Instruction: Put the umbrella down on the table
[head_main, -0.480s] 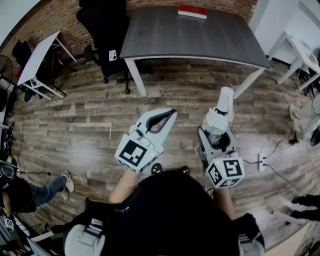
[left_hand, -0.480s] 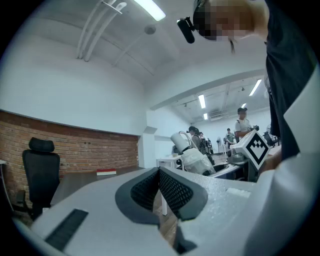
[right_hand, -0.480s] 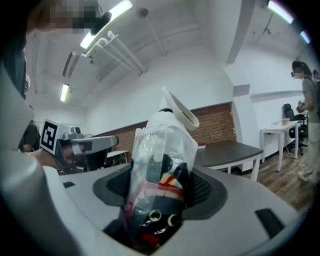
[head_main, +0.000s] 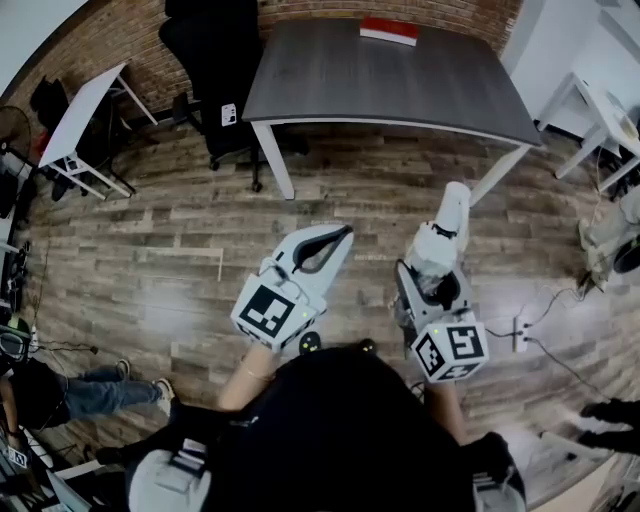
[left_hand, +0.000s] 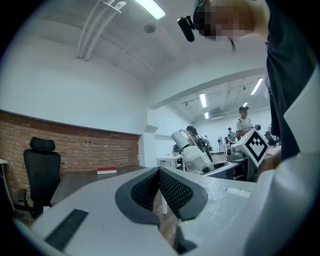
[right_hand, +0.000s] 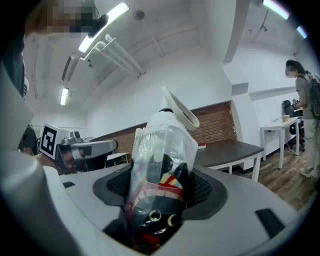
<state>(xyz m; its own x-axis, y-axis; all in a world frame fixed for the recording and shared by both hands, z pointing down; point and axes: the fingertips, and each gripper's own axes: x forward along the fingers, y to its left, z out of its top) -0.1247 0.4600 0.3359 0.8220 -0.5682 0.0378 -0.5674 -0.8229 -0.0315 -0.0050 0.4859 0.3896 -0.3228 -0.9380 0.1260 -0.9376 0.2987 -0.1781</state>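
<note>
the umbrella (right_hand: 162, 150), folded and wrapped in a clear sleeve, sits in the right gripper (right_hand: 159, 192). its fingers (right_hand: 202, 190) are clamped on the dark lower part of the bundle from both sides. in the head view the umbrella (head_main: 443, 232) sticks straight out past the right gripper (head_main: 432, 275), with its white end leading. its long axis runs roughly level, in line with the fingers, and points toward the near right part of the desk (head_main: 400, 85).

the desk lies ahead and well apart from the umbrella's tip, with bare wooden floor (head_main: 180, 230) between them. its dark top is free except for a red book (head_main: 388, 29) at the far edge.

the left gripper (head_main: 343, 233) is held beside the right one. its fingers (left_hand: 177, 192) are closed tip to tip with nothing between them, so it plays no part in the carry.

the right hand is the one that matters. judging from this, the step is the approach: the umbrella has to be carried forward over the near edge, then lowered so its length lies flat on the top before the fingers let go. since the white end leads, it would likely meet the edge first if brought in too low.
</note>
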